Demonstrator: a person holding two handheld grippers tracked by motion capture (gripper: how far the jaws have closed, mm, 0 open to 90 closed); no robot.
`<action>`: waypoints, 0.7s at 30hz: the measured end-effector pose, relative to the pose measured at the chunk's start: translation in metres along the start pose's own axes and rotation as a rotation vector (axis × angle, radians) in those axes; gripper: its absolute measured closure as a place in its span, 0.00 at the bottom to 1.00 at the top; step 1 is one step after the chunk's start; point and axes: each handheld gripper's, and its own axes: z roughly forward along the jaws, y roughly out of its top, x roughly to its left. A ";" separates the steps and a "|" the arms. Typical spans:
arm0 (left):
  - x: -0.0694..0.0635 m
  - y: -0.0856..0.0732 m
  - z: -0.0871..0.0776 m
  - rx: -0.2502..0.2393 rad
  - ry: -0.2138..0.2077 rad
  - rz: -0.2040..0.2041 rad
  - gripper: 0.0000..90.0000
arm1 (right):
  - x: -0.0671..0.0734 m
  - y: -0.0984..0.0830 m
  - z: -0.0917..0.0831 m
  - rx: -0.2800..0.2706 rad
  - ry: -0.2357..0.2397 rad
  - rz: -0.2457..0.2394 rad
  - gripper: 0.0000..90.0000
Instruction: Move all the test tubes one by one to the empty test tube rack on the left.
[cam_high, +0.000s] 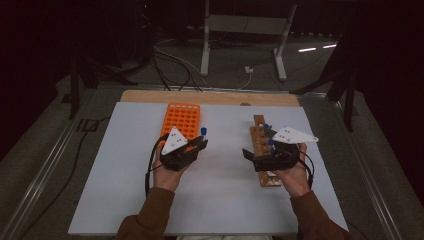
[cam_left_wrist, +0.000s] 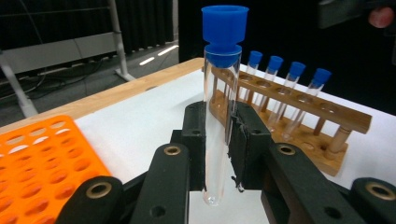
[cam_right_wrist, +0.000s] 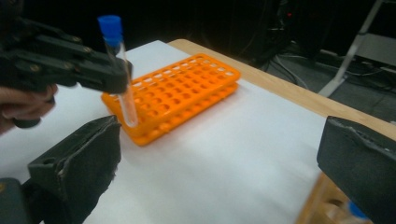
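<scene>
Left gripper (cam_left_wrist: 217, 154) clenched on blue-capped glass test tube (cam_left_wrist: 220, 116), upright, pinched mid-length between pads, orange rack (cam_left_wrist: 42, 163) just beside. Right gripper (cam_right_wrist: 219, 163) released, empty, over wooden rack (cam_high: 262, 150). Tube likely light, rigid, slippery, fragile: grip mid-body, gently.

Bare white table (cam_high: 220, 195) between both racks

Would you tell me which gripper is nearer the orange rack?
Left. The left gripper is right beside the orange rack, holding a tube; the right gripper is over by the wooden rack.
</scene>
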 end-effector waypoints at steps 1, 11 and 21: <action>0.001 0.000 -0.001 -0.001 0.005 -0.004 0.87 | -0.002 -0.002 -0.002 -0.001 -0.009 0.002 0.00; 0.014 -0.005 -0.004 0.001 0.045 -0.022 0.87 | -0.021 -0.016 -0.019 -0.015 -0.068 0.039 0.00; 0.025 -0.015 -0.006 0.018 0.096 -0.040 0.87 | -0.032 -0.031 -0.031 -0.024 -0.098 0.079 0.00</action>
